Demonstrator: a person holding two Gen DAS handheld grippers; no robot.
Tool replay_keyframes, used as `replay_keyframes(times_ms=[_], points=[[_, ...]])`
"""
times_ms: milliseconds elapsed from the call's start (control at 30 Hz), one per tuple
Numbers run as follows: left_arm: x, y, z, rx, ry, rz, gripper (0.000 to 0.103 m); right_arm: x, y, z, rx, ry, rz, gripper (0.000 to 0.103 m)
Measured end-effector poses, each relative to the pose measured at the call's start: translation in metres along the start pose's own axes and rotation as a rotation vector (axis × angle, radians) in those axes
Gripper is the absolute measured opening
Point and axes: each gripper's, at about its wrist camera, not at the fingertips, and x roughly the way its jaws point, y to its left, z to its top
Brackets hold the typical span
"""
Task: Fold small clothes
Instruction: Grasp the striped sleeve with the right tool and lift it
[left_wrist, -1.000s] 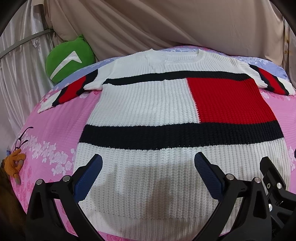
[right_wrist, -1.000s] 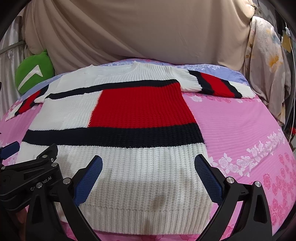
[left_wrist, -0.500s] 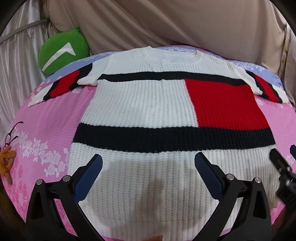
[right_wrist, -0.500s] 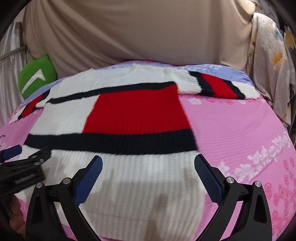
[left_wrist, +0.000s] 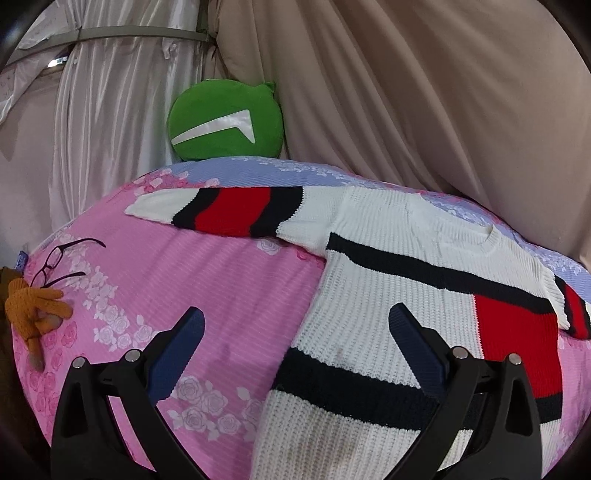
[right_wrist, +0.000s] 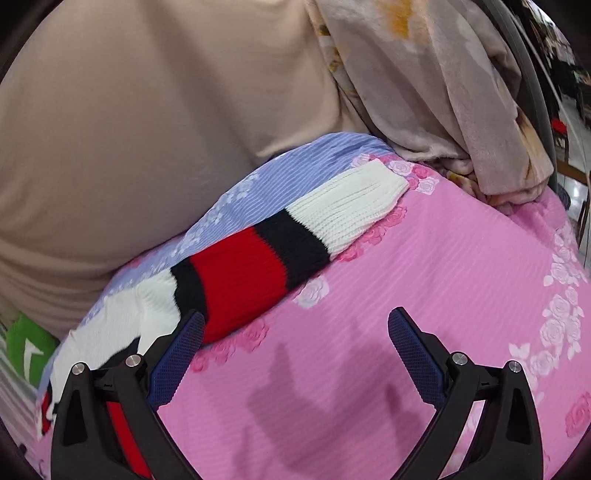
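Note:
A white knit sweater (left_wrist: 373, 295) with black stripes and a red block lies flat on the pink bedspread (left_wrist: 207, 280). Its left sleeve (left_wrist: 229, 214), striped red and black, stretches out to the left. My left gripper (left_wrist: 295, 336) is open and empty above the sweater's left edge. In the right wrist view the right sleeve (right_wrist: 280, 254) lies stretched toward the upper right. My right gripper (right_wrist: 295, 336) is open and empty over the pink spread, just below that sleeve.
A green round cushion (left_wrist: 225, 120) leans against the beige drape at the back. Glasses (left_wrist: 59, 262) and an orange knit toy (left_wrist: 31, 310) lie at the bed's left edge. A floral blanket (right_wrist: 461, 110) hangs at the right.
Both grippers swung outward from the sweater's hem: the left one now faces the left sleeve and shoulder, the right one faces the right sleeve. Both stayed open.

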Motion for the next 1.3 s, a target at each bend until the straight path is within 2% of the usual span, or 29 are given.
replay_keyframes(times_ms=[167,333,400,433,467,500,533,633,700,767,833,867,933,1000,1067,1100,1167,1200,1233,1300], points=[[0.019,-0.032,-0.010,0.113,0.048,-0.020,0.098,0.058,-0.016,0.030,0.081,0.026,-0.022,0.098],[0.038,-0.055,-0.015,0.152,0.105,-0.045,0.098,0.101,-0.025,0.049,0.159,0.026,-0.063,0.097],[0.049,-0.061,-0.016,0.160,0.139,-0.046,0.098,0.108,-0.020,0.057,0.160,0.030,-0.063,0.081],[0.053,-0.063,-0.016,0.164,0.149,-0.049,0.098,0.113,-0.016,0.060,0.161,0.051,-0.054,0.054],[0.056,-0.064,-0.016,0.168,0.154,-0.049,0.098,0.118,-0.008,0.063,0.164,0.076,-0.030,0.024],[0.058,-0.066,-0.016,0.174,0.154,-0.050,0.098,0.120,0.001,0.067,0.165,0.085,-0.004,0.011],[0.059,-0.069,-0.015,0.182,0.150,-0.053,0.098,0.117,0.015,0.069,0.148,0.070,0.018,0.011],[0.060,-0.076,-0.009,0.208,0.133,-0.053,0.098,0.090,0.103,0.066,-0.064,-0.010,0.116,0.010],[0.058,-0.080,-0.001,0.226,0.111,-0.046,0.098,0.071,0.177,0.045,-0.221,-0.006,0.268,0.010],[0.054,-0.083,0.008,0.227,0.086,-0.045,0.098,0.061,0.243,0.010,-0.365,0.041,0.392,0.010],[0.051,-0.086,0.019,0.219,0.060,-0.058,0.098,0.065,0.305,-0.043,-0.512,0.132,0.488,0.011],[0.051,-0.086,0.025,0.208,0.051,-0.064,0.098,0.070,0.327,-0.071,-0.573,0.181,0.514,0.012],[0.055,-0.087,0.033,0.185,0.063,-0.084,0.098,0.089,0.362,-0.132,-0.714,0.268,0.496,0.013],[0.065,-0.088,0.040,0.159,0.102,-0.153,0.098,0.102,0.372,-0.169,-0.810,0.319,0.449,0.013],[0.078,-0.088,0.044,0.140,0.140,-0.191,0.098,0.096,0.363,-0.175,-0.822,0.305,0.437,0.014],[0.083,-0.088,0.045,0.134,0.152,-0.209,0.098,0.086,0.351,-0.165,-0.796,0.282,0.445,0.015],[0.097,-0.092,0.047,0.125,0.175,-0.234,0.098,0.066,0.323,-0.137,-0.716,0.213,0.432,0.036],[0.103,-0.096,0.048,0.126,0.183,-0.242,0.098,0.056,0.305,-0.120,-0.660,0.161,0.403,0.052],[0.108,-0.101,0.047,0.130,0.189,-0.249,0.098,0.051,0.290,-0.105,-0.612,0.131,0.377,0.057],[0.116,-0.115,0.046,0.144,0.198,-0.278,0.098,0.056,0.270,-0.086,-0.541,0.142,0.330,0.057]])
